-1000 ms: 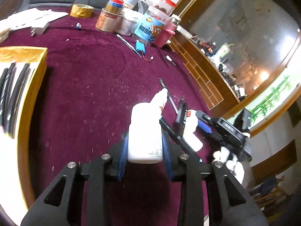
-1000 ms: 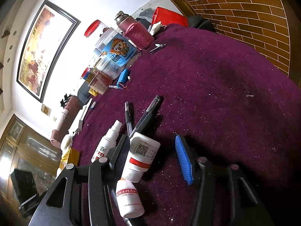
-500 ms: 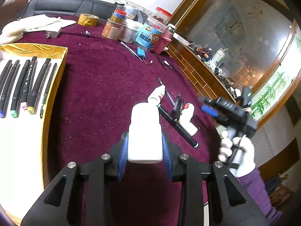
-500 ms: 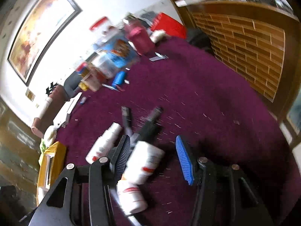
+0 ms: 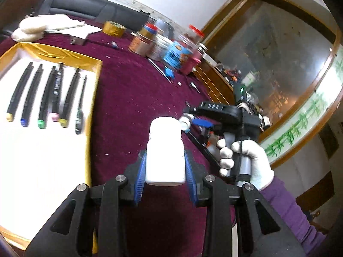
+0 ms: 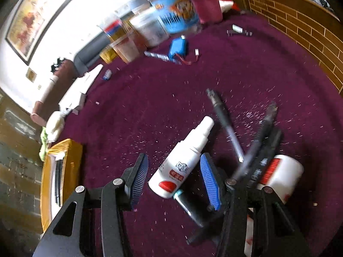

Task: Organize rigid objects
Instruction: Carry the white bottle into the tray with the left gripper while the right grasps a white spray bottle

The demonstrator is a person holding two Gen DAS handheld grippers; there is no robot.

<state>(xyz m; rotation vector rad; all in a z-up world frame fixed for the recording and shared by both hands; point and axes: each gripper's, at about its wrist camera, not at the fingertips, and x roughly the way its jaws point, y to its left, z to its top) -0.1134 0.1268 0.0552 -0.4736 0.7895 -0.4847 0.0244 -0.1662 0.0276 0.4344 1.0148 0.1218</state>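
White plastic fills the middle of the left wrist view: the left gripper (image 5: 165, 167) is closed on a plain white bottle (image 5: 165, 152), with the blue pads pressing its two sides and the cap pointing forward, away from the camera. The bottle is held above the purple cloth (image 5: 133, 90), just to the right of the gold-edged tray (image 5: 94, 98), where a row of dark markers (image 5: 45, 94) already lies side by side on the white floor. I judge that this bottle is meant to go to the tray, which is to its left and near. The right gripper (image 6: 174, 176) is wide apart and holds nothing. A spray bottle (image 6: 182, 160) with a red label lies flat on the cloth between its two blue pads, but neither pad seems to touch it. Its long axis runs forward and a little to the right, base near the camera, nozzle far, so it is not fully in line with the fingers; the base sits closer to the right pad. I think a small turn of the wrist would be needed before closing, otherwise the bottle may roll or slip out. A black pen (image 6: 227, 124) lies just beside it on the right, and a white jar (image 6: 280, 173) with a red band is behind the right finger. The right hand (image 5: 244, 160), in a white glove, is the nearer one to this bottle.
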